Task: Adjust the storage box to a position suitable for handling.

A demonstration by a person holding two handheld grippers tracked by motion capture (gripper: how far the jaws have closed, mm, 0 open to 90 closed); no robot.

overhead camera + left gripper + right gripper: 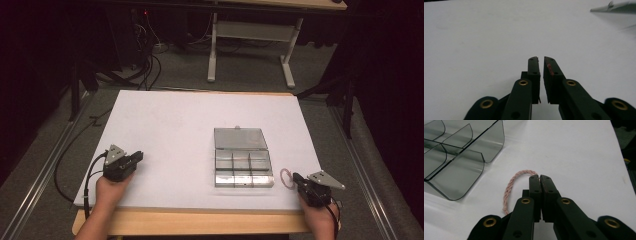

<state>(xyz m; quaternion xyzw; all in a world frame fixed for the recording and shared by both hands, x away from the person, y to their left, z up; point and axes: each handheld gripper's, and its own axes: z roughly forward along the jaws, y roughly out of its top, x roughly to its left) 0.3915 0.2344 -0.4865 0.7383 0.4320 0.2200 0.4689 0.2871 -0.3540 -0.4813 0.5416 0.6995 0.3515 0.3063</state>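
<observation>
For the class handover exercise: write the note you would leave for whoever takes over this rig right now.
Left gripper: near the table's left front, jaws slightly parted, nothing between them.
Right gripper: at the right front corner, jaws closed, tips at a pink twisted cord loop; whether they pinch it is unclear.
Clear compartment box: open, lid laid back, on the white table just left of the cord; the compartments look empty.
Done: box opened.
Left, probably: lift the cord into a compartment, then close the lid.
</observation>
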